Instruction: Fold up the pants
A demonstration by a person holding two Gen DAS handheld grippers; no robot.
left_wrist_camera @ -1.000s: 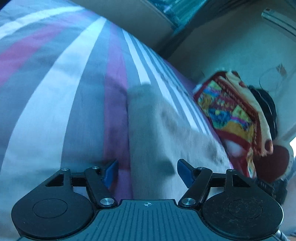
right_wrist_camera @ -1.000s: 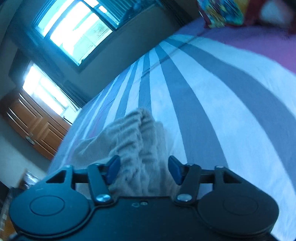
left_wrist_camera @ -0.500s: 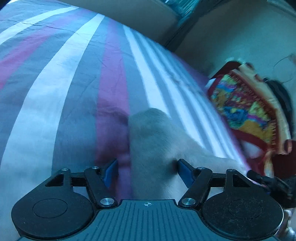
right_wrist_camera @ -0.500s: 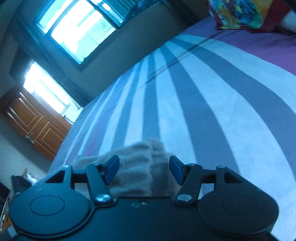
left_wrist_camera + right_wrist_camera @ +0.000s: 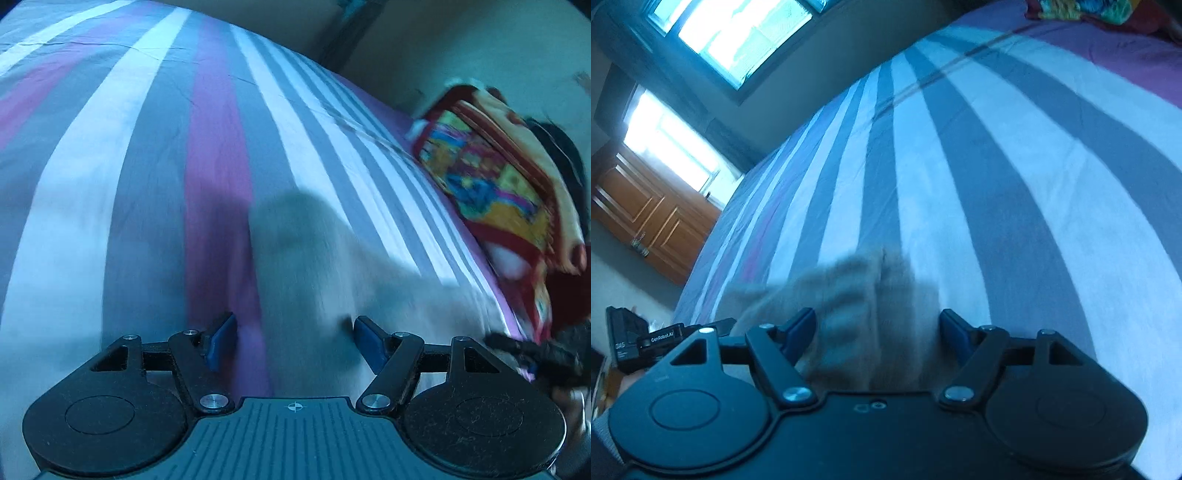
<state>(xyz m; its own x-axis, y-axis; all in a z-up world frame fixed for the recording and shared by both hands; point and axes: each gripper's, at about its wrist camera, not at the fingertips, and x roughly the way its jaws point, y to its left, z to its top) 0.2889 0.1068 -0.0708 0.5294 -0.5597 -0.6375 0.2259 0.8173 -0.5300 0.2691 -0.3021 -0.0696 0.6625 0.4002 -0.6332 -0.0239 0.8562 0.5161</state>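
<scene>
Here, the pants (image 5: pixel 314 280), of a pale beige-grey cloth, are seen lying on the bed (image 5: pixel 140 155), bunched and blurred in both views. In the left wrist view they are spread from between the fingers outward toward the right; in the right wrist view (image 5: pixel 864 310) a ridged, gathered part is heaped between the fingers and off to the left.

The left gripper (image 5: pixel 293 341) is held over the cloth with its blue-tipped fingers (image 5: pixel 221 339) set wide apart. The cloth passes through the gap, but whether it is touched by either tip cannot be told. The right gripper (image 5: pixel 877 334) is likewise shown with its fingers (image 5: pixel 955 334) spread wide, the gathered cloth lying in the gap and not pinched.

The bed is covered by a sheet striped in white, grey and purple, which is bare ahead of both grippers. At the right of the left wrist view a brightly patterned cloth (image 5: pixel 491 177) in red, yellow and blue is piled along the bed's edge, just beside the pants' far side. Part of the right gripper's black body (image 5: pixel 535 350) is visible low at the right edge there.

In the right wrist view bright windows (image 5: pixel 738 33) are set in the far wall, a wooden cabinet (image 5: pixel 646 218) stands beyond the bed at left, and the left gripper's black body (image 5: pixel 646 343) is seen low at left.
</scene>
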